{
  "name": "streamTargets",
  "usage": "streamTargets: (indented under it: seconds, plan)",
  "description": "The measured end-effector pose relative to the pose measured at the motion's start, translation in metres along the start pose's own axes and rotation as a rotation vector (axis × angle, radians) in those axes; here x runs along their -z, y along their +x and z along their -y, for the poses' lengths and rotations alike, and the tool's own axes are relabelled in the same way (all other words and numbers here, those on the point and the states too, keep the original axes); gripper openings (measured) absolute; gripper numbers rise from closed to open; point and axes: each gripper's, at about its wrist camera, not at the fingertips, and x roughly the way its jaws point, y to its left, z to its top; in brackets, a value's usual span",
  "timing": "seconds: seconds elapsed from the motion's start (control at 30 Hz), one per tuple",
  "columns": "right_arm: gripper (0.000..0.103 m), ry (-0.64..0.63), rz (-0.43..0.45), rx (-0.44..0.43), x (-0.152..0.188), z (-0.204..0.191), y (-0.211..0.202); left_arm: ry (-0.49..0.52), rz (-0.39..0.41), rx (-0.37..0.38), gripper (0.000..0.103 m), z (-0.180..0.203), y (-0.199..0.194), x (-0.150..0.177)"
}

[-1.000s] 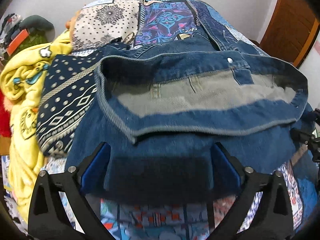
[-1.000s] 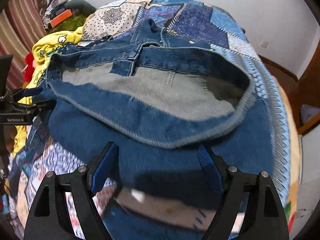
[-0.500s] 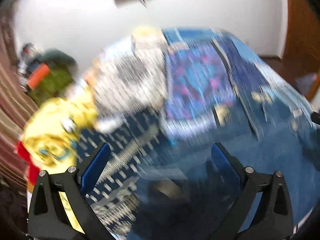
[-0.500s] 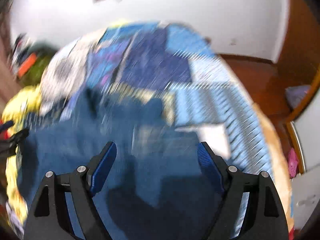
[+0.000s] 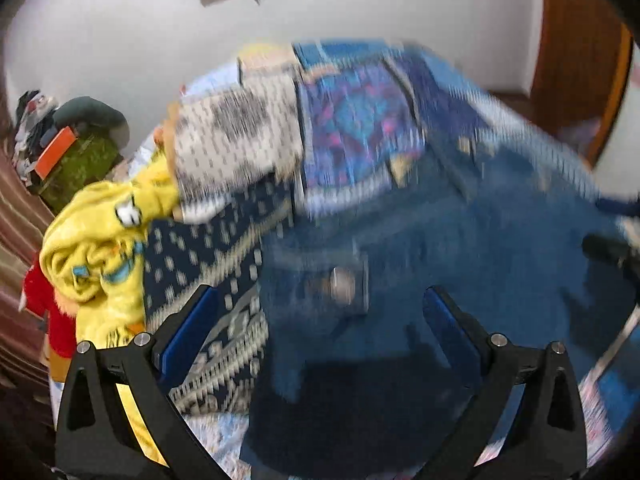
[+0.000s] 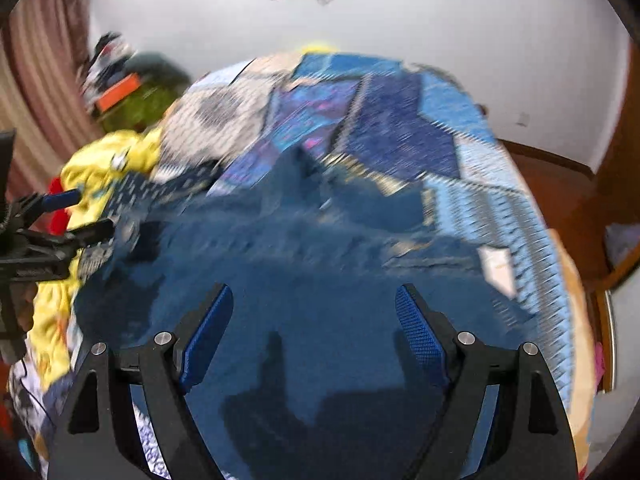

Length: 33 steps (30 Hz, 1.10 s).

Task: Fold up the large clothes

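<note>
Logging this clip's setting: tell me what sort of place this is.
Most likely a bedroom at home. A bed under a patchwork quilt fills the view, with jeans spread on it, a yellow blanket heaped at its side, and a wooden door behind.

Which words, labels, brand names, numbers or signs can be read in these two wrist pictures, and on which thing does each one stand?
No text can be read in either picture; both are blurred by motion.
Blue denim garment: a pale patch shows, too blurred to tell whether it carries lettering.
Yellow cartoon-print cloth: only drawn shapes, no letters.
Orange box on the green pile: no legible marking.
Patchwork bedspread: patterns only.
</note>
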Motion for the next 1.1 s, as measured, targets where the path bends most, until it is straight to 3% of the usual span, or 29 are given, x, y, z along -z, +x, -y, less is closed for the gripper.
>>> streamTargets:
  seconds: [0.13,0.27,0.4,0.57,0.77,0.9,1.1]
  plan:
    - [0.081,-0.048,-0.084,0.000,0.015,-0.012,0.027,0.051,-0.038,-0.073,0.102,0.000,0.014,0.023]
    - [0.082,-0.060,-0.149,0.025,0.034,-0.008,0.039,-0.037,-0.079,-0.140,0.102,-0.031,0.038,0.020]
    - [0.084,-0.012,-0.150,0.049,0.041,0.013,0.029,-0.200,-0.094,-0.117,0.103,-0.073,0.058,0.008]
    - [0.084,0.059,-0.157,0.110,0.059,0.052,0.016,-0.283,-0.136,-0.066,0.103,-0.084,0.074,0.013]
    - [0.084,0.062,-0.114,0.152,0.074,0.075,-0.021,-0.202,-0.124,-0.060,0.103,-0.065,0.044,0.025]
    - [0.084,0.012,-0.116,0.268,0.084,0.071,-0.032,-0.164,-0.081,-0.026,0.103,-0.051,0.008,0.043]
    - [0.085,0.166,-0.123,0.184,0.097,0.094,-0.050,-0.270,0.001,0.037,0.103,-0.049,-0.043,0.076]
